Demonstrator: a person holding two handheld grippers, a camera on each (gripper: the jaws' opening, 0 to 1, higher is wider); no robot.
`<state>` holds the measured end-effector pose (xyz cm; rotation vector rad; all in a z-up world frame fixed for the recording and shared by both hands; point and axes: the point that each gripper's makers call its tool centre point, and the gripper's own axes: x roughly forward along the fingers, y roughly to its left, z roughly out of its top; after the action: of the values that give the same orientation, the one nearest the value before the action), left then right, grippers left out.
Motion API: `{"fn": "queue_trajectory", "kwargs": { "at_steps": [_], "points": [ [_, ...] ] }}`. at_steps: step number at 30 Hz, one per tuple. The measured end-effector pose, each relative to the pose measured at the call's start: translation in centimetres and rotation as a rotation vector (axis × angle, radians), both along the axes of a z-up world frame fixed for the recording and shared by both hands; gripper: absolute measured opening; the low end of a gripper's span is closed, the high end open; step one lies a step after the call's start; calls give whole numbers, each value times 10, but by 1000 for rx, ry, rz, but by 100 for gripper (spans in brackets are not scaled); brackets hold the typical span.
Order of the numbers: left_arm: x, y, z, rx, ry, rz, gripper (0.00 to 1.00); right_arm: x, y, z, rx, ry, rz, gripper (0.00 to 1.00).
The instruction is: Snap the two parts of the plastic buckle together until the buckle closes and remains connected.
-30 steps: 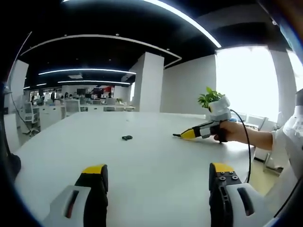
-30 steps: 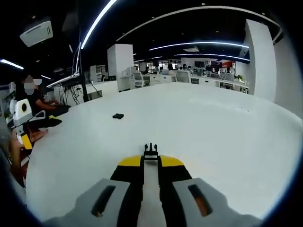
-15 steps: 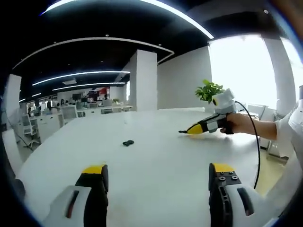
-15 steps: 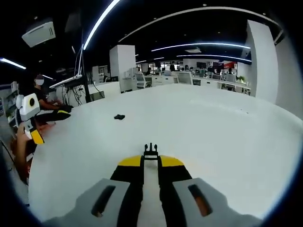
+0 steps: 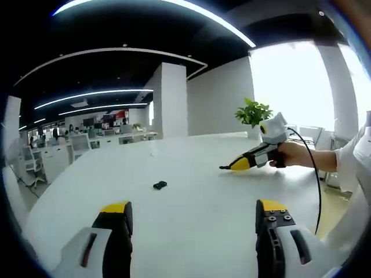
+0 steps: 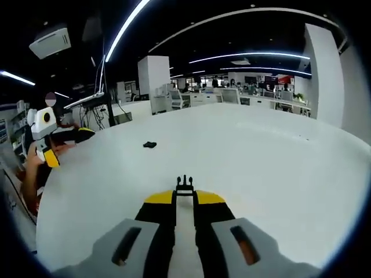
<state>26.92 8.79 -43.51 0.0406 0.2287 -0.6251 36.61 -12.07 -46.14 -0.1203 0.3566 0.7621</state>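
Buckle halves are well apart at this moment. One half, the pronged piece [image 6: 184,185], is pinched between the tips of the right gripper [image 6: 184,200], whose jaws are clenched on it with the prongs pointing forward past the yellow pads. The other half [image 5: 160,185] lies loose on the white table [image 5: 191,231], out ahead of the left gripper [image 5: 194,217], whose jaws are spread wide with nothing between them. In the right gripper view the same loose piece [image 6: 149,145] is seen far across the tabletop, with the left gripper [image 6: 49,157] at the left edge.

The step in hand is judged to be the pickup of the second half. The open jaws need to be brought down over the loose piece and closed on it, so that its socket end is left free. Only then can the prongs be lined up and pushed in.
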Motion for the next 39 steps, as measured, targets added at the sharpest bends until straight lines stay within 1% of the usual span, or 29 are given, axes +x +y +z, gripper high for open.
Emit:
{"fn": "queue_trajectory", "kwargs": {
  "at_steps": [4,8,11,13,18,19,22,26,29,32,36,39],
  "points": [
    [12,5,1,2,7,-1,89,-1,4,2,-2,-2,21,10],
    [23,6,3,-40,30,-41,89,-4,7,2,-6,-1,40,10],
    [35,9,2,-59,45,-47,89,-7,10,1,-7,3,68,10],
    [45,9,2,-55,35,-83,87,-11,13,3,-6,-3,110,10],
    [72,11,7,-76,17,-105,87,-11,11,9,36,-6,122,10],
    [74,10,8,-73,13,-122,86,-12,11,10,15,-29,140,10],
    [83,8,10,-83,2,-136,86,-12,7,8,-5,-39,129,10],
    [90,7,12,-105,8,-139,86,-13,6,6,17,-19,134,10],
    [95,8,11,-91,10,-135,86,-13,6,6,10,-22,134,10],
    [105,9,10,-81,8,-127,86,-13,5,6,10,-24,133,10],
    [115,5,4,-54,22,-139,87,-13,5,5,4,-23,132,10],
    [121,2,3,-66,30,-151,89,-12,3,3,3,-19,128,10]
  ]
}}
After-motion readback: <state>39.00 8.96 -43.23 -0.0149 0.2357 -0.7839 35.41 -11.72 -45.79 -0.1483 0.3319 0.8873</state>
